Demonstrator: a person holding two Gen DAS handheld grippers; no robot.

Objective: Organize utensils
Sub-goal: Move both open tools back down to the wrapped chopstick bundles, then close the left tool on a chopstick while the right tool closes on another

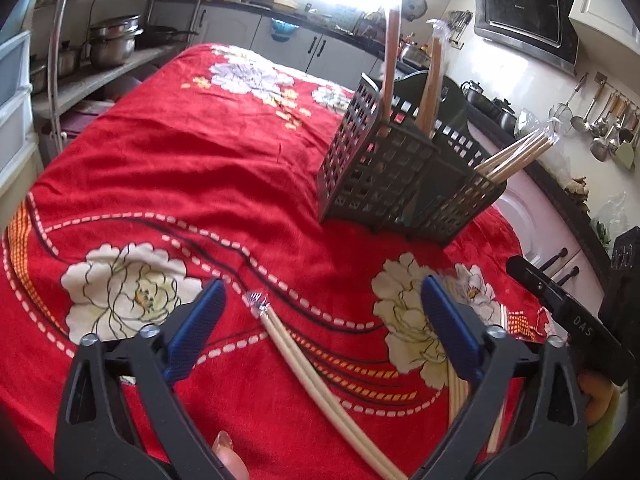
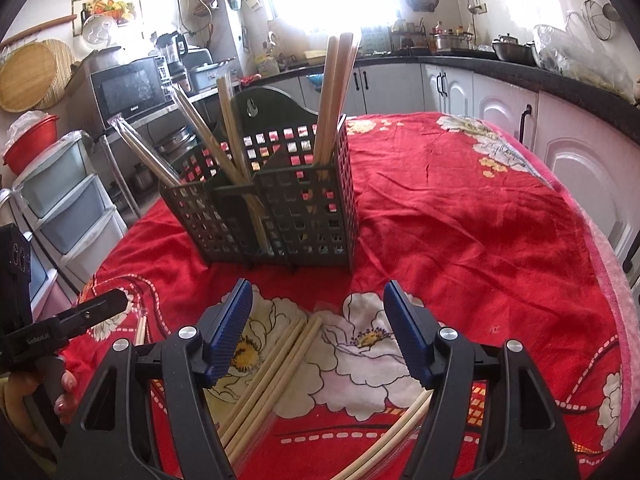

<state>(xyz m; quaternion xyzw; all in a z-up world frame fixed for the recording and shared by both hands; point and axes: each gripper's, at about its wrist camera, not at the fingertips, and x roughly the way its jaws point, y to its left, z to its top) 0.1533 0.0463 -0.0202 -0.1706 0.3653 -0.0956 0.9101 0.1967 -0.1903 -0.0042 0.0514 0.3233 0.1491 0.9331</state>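
Note:
A dark grey slotted utensil holder stands on the red flowered cloth; it also shows in the right wrist view. Wrapped chopstick packs stand in its compartments. My left gripper is open above a pale wrapped chopstick pack lying on the cloth between its fingers. My right gripper is open above another chopstick pack on the cloth. A further pack lies under its right finger.
The red cloth covers the table. Kitchen counters and cabinets run behind and to the right. A shelf with pots stands left. The other gripper shows at the right edge in the left wrist view.

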